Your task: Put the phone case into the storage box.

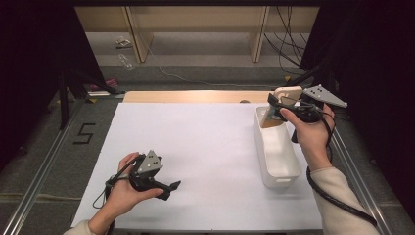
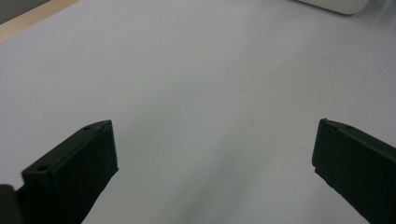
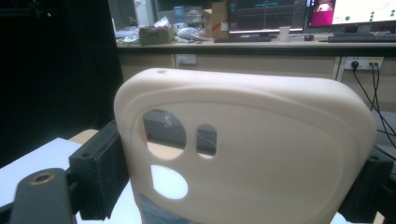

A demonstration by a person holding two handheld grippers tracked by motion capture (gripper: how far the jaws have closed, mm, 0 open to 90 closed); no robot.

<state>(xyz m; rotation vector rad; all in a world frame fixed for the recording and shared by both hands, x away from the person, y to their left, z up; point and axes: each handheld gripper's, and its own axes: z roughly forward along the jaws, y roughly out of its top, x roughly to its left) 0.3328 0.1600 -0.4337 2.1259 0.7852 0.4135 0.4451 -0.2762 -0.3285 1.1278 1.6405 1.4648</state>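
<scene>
The right gripper (image 1: 280,104) is clamped on a cream phone case (image 3: 247,149) by its side edges, holding it upright over the far end of the white bin (image 1: 277,169); the left gripper (image 1: 169,188), jaws spread wide and empty, rests low over the white table (image 1: 205,147).

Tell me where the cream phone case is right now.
In the high view the cream phone case is at the table's far right, clamped in the right gripper above the far end of the white bin.
</scene>
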